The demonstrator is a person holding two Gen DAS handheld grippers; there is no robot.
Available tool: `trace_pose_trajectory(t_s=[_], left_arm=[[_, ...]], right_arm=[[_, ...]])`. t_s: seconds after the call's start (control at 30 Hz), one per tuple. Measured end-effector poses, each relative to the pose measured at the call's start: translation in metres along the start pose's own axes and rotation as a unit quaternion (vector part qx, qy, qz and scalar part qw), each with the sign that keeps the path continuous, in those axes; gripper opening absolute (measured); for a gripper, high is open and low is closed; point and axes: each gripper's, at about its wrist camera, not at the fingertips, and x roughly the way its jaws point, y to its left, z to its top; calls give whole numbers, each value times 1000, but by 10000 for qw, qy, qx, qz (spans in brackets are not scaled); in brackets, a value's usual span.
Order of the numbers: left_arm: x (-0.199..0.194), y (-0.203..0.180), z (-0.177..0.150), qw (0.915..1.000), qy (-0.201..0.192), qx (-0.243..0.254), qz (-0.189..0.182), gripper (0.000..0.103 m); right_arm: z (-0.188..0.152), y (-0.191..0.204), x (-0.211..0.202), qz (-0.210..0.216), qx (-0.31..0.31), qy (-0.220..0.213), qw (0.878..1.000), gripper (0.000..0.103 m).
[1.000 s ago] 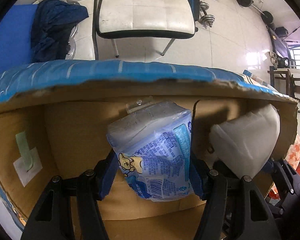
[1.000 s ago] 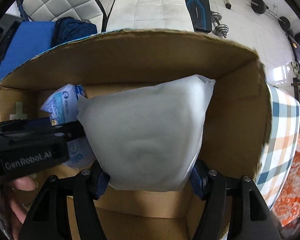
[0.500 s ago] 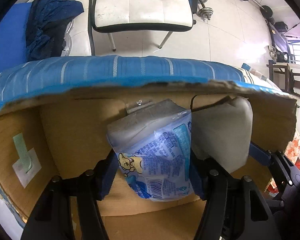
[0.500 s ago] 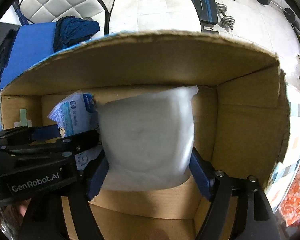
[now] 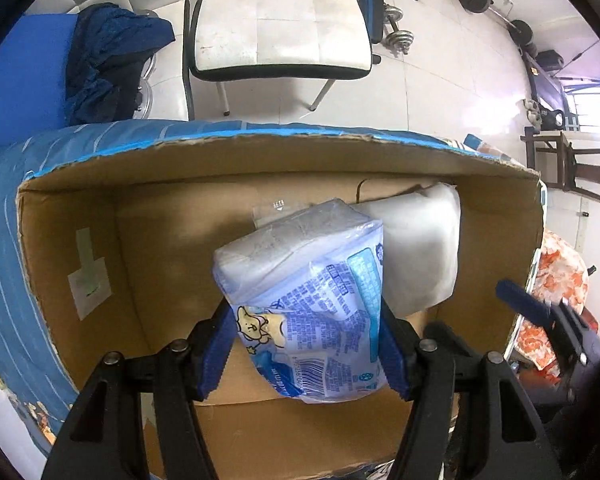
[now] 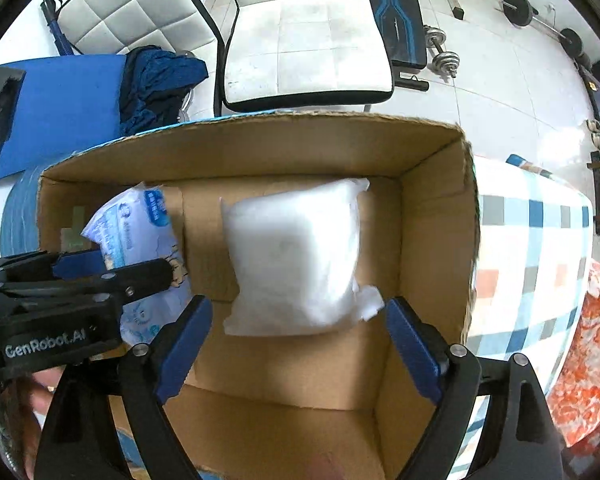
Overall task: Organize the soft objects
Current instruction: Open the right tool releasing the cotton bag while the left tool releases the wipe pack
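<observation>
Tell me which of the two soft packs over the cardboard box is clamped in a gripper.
The blue-printed pack, pinched by the left gripper. The plain white pack sits free between the right gripper's just-opened jaws.

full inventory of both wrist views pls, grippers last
cardboard box: 1, brown, blue outside, centre
white pack: 1, plain white, lying in box, right side
printed pack: 1, blue-white, over box, left side
chair: 1, white seat, floor behind box
dark cloth: 1, navy, on blue mat
dumbbell: 1, metal, floor
checked cloth: 1, blue-white, right of box
left gripper: shut on printed pack
right gripper: open, jaws just opened, white pack released
</observation>
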Motion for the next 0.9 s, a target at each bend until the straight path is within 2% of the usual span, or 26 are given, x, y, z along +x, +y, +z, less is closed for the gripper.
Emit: trace_pose_trajectory(t_s=[0.13, 0.27, 0.43, 0.5, 0.63, 0.7, 0.9], left_arm=[[19, 3, 11, 9998, 120, -145, -47, 61], [38, 4, 13, 9994, 217, -178, -189, 61], [53, 6, 15, 9992, 338, -198, -36, 61], [55, 8, 17, 9991, 357, -211, -56, 62], [57, 11, 21, 9991, 350, -218, -1, 66], [56, 11, 22, 9989, 401, -231, -89, 70], [43, 14, 19, 9979, 554, -142, -310, 70]], right_arm=[[-10, -1, -10, 36, 116, -42, 9999, 91], [-14, 0, -4, -158, 119, -34, 9998, 91], [-6, 8, 18, -419, 50, 101, 9991, 92], [-4, 8, 24, -467, 49, 123, 9988, 103], [-1, 12, 28, -623, -6, 102, 9980, 103], [-1, 15, 26, -652, -79, 75, 9978, 103], [6, 19, 22, -646, -128, 38, 9978, 103]])
